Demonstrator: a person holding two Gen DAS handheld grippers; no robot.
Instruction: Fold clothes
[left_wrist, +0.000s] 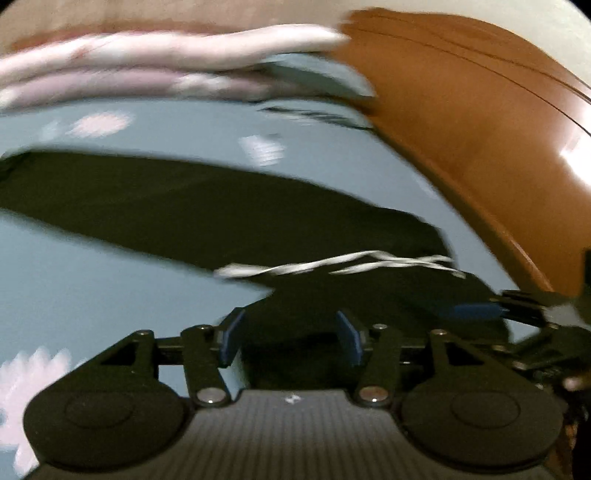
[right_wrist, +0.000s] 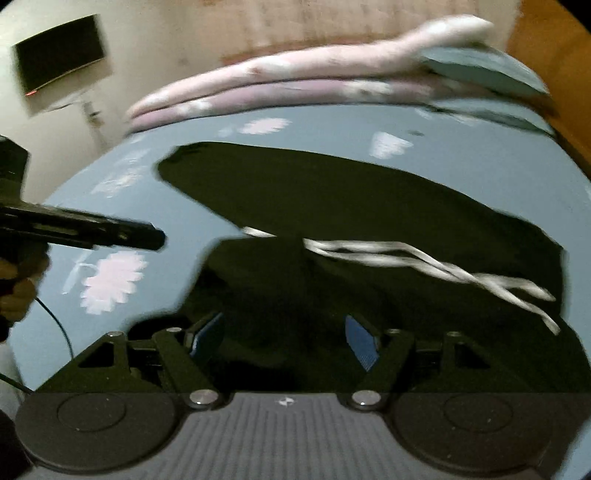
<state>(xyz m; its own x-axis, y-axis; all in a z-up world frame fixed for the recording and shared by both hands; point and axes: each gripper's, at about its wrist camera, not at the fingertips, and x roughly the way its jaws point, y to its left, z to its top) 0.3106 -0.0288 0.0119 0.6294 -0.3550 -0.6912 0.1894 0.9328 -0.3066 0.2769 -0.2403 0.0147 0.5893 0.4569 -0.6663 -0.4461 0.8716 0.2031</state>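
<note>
A black garment (left_wrist: 221, 206) with a white drawstring (left_wrist: 332, 264) lies spread on a light blue bedsheet (left_wrist: 92, 280). My left gripper (left_wrist: 290, 338) is open just above the garment's near edge, and only black cloth shows between its blue pads. The right gripper's fingers (left_wrist: 476, 311) reach in from the right over the same edge. In the right wrist view my right gripper (right_wrist: 284, 339) is also open, low over the black garment (right_wrist: 332, 192), with the drawstring (right_wrist: 424, 262) ahead and to the right. Both views are blurred by motion.
Pink and blue bedding (right_wrist: 295, 74) is piled along the bed's far side. A brown wooden board (left_wrist: 461, 110) borders the bed on the right. A dark screen (right_wrist: 59, 51) hangs on the wall. A hand (right_wrist: 18, 291) holds the left gripper's body (right_wrist: 92, 230) at the left edge.
</note>
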